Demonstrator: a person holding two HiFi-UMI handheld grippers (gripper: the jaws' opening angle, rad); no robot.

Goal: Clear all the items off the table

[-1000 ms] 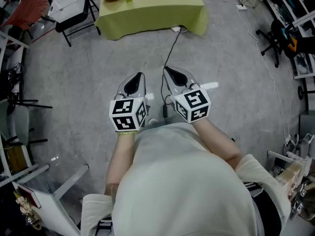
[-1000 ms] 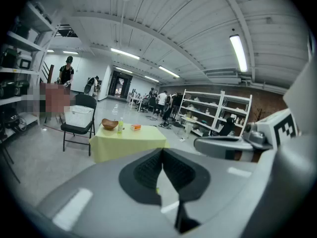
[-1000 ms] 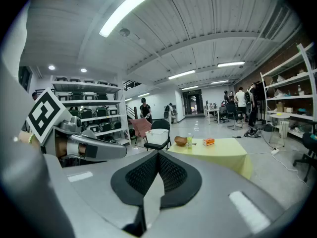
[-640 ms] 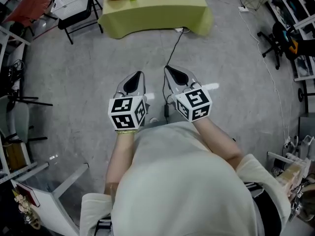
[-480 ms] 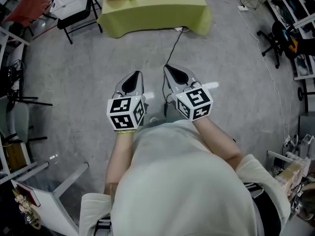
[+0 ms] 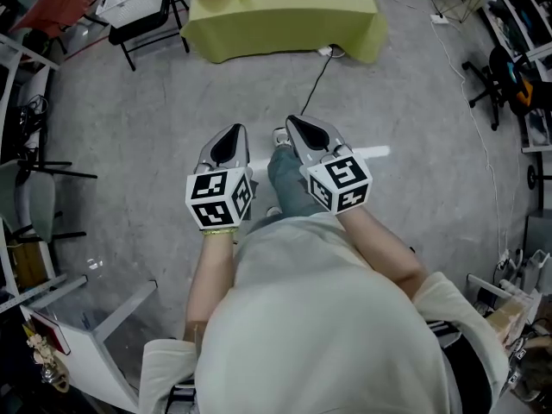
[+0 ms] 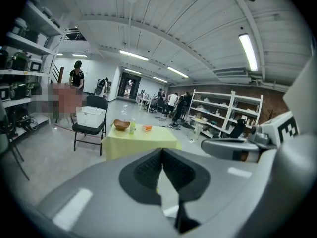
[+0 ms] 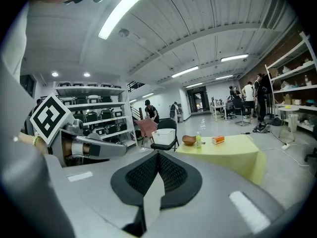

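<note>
The person is holding the left gripper (image 6: 233,133) and the right gripper (image 6: 295,122) side by side just ahead of the torso (image 6: 328,317), both pointing forward and slightly downward. Both pairs of jaws are sitting pressed together, gripping nothing. The left forearm (image 6: 210,274) and right forearm (image 6: 384,244) are trailing behind the grippers, and one leg (image 6: 289,184) is showing between them.

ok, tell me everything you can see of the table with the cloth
The table is rectangular and draped in a yellow-green cloth that hangs low on all visible sides, hiding the legs. It stands on the grey floor. On top sit a brown bowl, a small green bottle and an orange box. A black cable runs to its near edge.
</note>
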